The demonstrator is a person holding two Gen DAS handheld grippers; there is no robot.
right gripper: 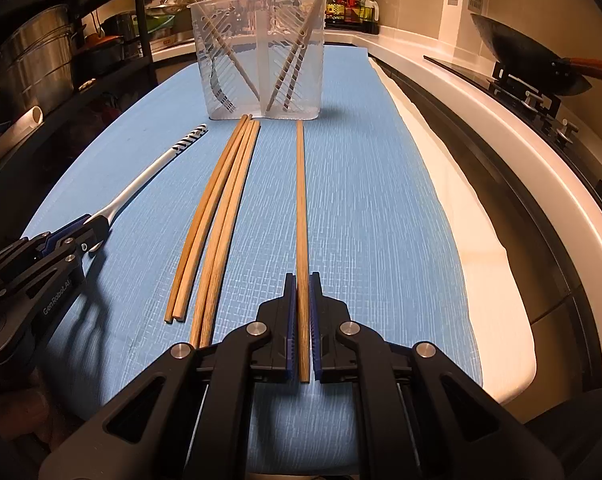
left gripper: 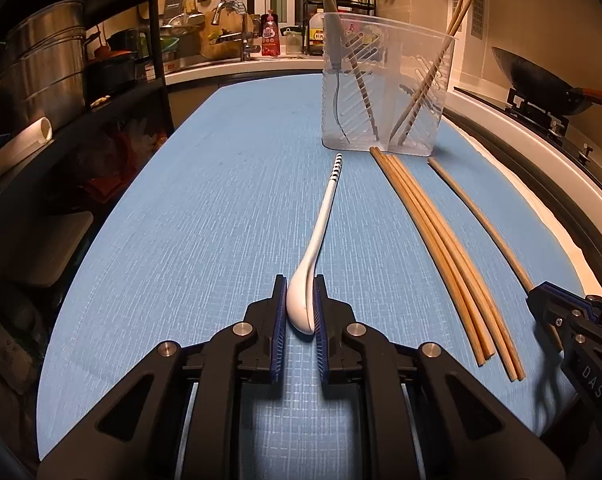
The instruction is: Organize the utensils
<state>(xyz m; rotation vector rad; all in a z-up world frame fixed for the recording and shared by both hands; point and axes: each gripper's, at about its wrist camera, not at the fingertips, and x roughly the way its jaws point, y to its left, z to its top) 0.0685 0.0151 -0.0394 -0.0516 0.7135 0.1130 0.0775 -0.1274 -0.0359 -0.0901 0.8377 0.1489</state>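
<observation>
The left gripper (left gripper: 300, 306) is clamped on the bowl of the white long-handled ceramic spoon (left gripper: 321, 236), whose striped handle points to 12 o'clock over the blue mat (left gripper: 181, 220). The right gripper (right gripper: 301, 312) is clamped on one wooden chopstick (right gripper: 301, 200). Four other wooden chopsticks (right gripper: 217, 208) lie at its 10 o'clock. The clear plastic utensil holder (right gripper: 261, 56) stands at 12 o'clock

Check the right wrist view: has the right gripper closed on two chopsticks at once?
No, the right gripper is shut on a single chopstick, while the other four chopsticks lie apart to its left on the blue mat.
</observation>
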